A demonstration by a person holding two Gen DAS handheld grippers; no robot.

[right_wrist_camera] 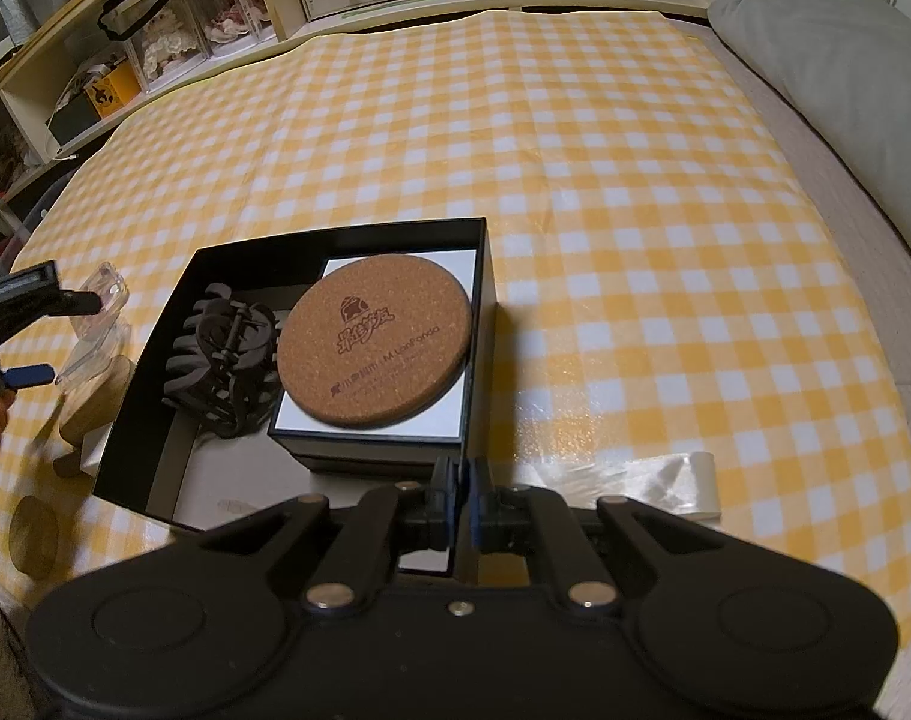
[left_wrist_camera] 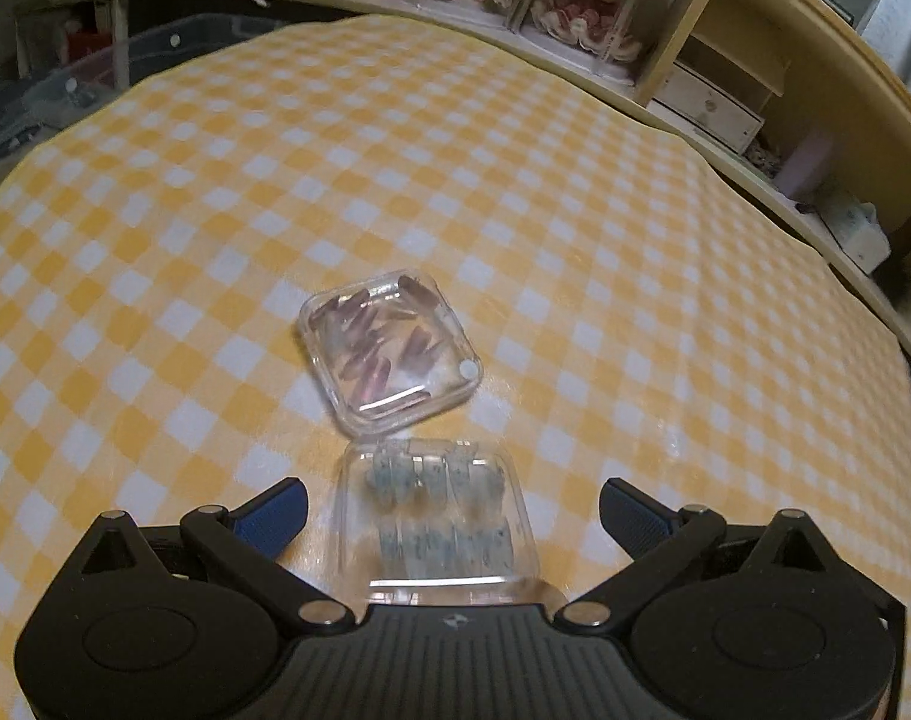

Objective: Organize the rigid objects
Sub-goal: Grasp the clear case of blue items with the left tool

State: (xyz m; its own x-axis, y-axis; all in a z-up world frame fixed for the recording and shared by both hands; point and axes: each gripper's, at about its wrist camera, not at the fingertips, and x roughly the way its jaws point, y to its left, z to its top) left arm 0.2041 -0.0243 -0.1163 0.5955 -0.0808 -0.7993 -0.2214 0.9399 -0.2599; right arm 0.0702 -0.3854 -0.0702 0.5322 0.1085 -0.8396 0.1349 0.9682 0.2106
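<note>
In the left wrist view my left gripper (left_wrist_camera: 452, 504) is open, its blue pads on either side of a clear case of blue pieces (left_wrist_camera: 440, 525) on the checked cloth. A second clear case with purple pieces (left_wrist_camera: 389, 345) lies just beyond it. In the right wrist view my right gripper (right_wrist_camera: 463, 504) is shut on the near wall of a black open box (right_wrist_camera: 161, 312). The box holds a black hair claw (right_wrist_camera: 221, 354) and a cork coaster (right_wrist_camera: 374, 336) on a small black-and-white box (right_wrist_camera: 371, 429). The left gripper shows at the left edge, over the clear cases (right_wrist_camera: 98, 324).
Yellow-and-white checked cloth (right_wrist_camera: 635, 210) covers the surface. Wooden pieces (right_wrist_camera: 95, 399) and a wooden disc (right_wrist_camera: 32, 537) lie left of the black box. A white roll with clear film (right_wrist_camera: 698, 483) lies at right. A grey pillow (right_wrist_camera: 845, 72) is far right. Shelves (left_wrist_camera: 695, 60) line the back.
</note>
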